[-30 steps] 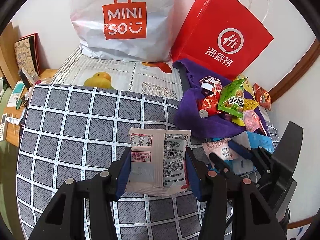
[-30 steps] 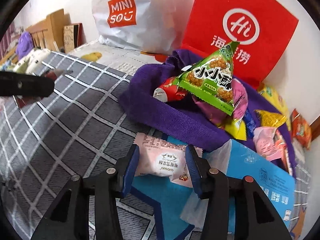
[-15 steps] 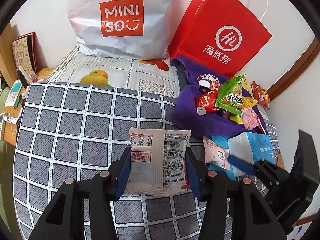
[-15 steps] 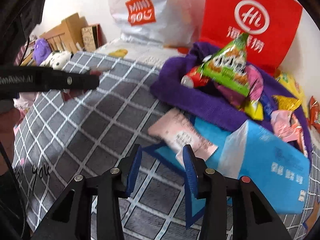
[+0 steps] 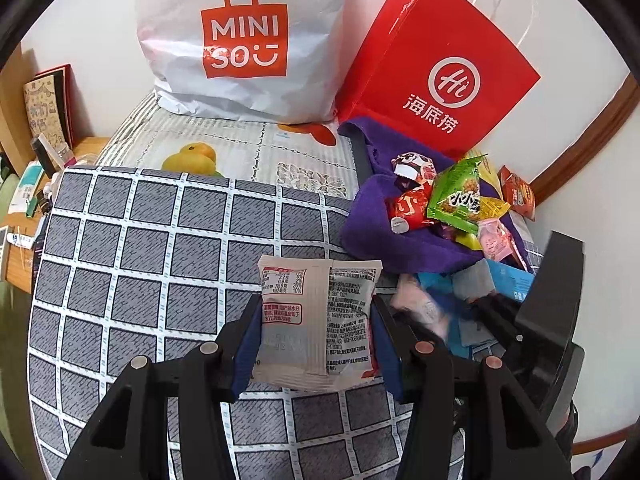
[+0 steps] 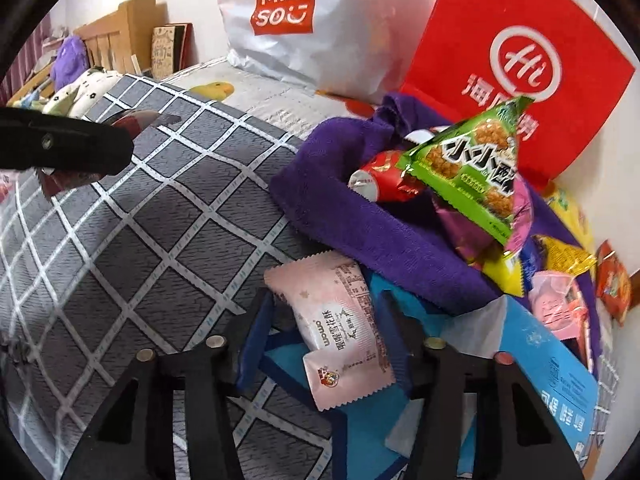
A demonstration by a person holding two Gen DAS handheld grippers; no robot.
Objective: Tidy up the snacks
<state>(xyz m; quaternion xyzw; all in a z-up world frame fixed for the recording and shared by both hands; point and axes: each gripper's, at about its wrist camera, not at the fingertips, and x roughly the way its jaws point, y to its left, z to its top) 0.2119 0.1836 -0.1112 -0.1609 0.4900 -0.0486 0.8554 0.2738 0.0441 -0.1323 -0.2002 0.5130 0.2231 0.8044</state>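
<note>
My left gripper (image 5: pixel 314 332) is shut on a pale snack packet (image 5: pixel 318 320) with printed text, held above the grey checked bed cover (image 5: pixel 160 264). My right gripper (image 6: pixel 326 340) is open, its blue-padded jaws on either side of a pink snack packet (image 6: pixel 340 328) that lies on a blue pack (image 6: pixel 560 380). The two are not visibly pressed together. A purple cloth (image 6: pixel 360 216) holds a heap of snacks, with a green triangular packet (image 6: pixel 476 164) on top. The heap also shows in the left wrist view (image 5: pixel 456 200).
A white MINISO bag (image 5: pixel 244 36) and a red paper bag (image 5: pixel 436 68) stand against the wall at the back. A wooden shelf with small items (image 5: pixel 32 152) is at the left. The left gripper body (image 6: pixel 64 144) crosses the right wrist view's left side.
My right gripper let go of the pink packet, pulled back, then came forward again with its open jaws around the packet. My left gripper kept its packet and shifted slightly.
</note>
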